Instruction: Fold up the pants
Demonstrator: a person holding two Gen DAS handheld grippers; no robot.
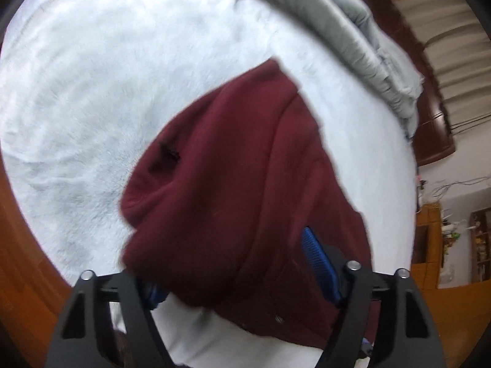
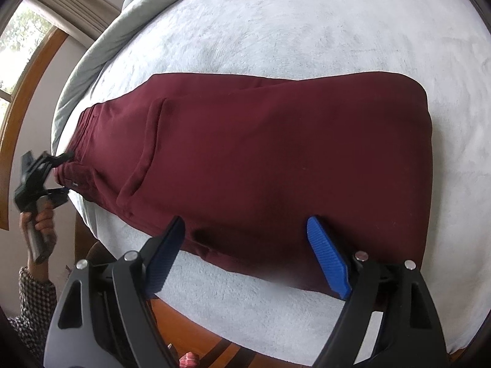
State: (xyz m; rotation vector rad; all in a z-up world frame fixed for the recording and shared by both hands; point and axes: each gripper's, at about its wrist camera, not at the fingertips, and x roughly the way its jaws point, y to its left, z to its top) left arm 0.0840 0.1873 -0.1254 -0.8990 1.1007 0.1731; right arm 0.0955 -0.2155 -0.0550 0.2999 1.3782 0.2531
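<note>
Wood-framed window, pale wall, wooden shelves.

Maroon pants are spread on the bed just beyond the parted jaws of the right gripper.

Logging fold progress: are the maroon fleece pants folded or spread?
Folded lengthwise: maroon fleece pants lie as one long band, legs stacked, on the white bed cover. No crosswise fold yet.

Left gripper jaws spread wide around the pants' waistband end, cloth between the blue pads, no clear pinch. Right gripper gaping open at the pants' near edge, fingertips just over the cloth. Left hand wraps the handle, off the waistband end.
</note>
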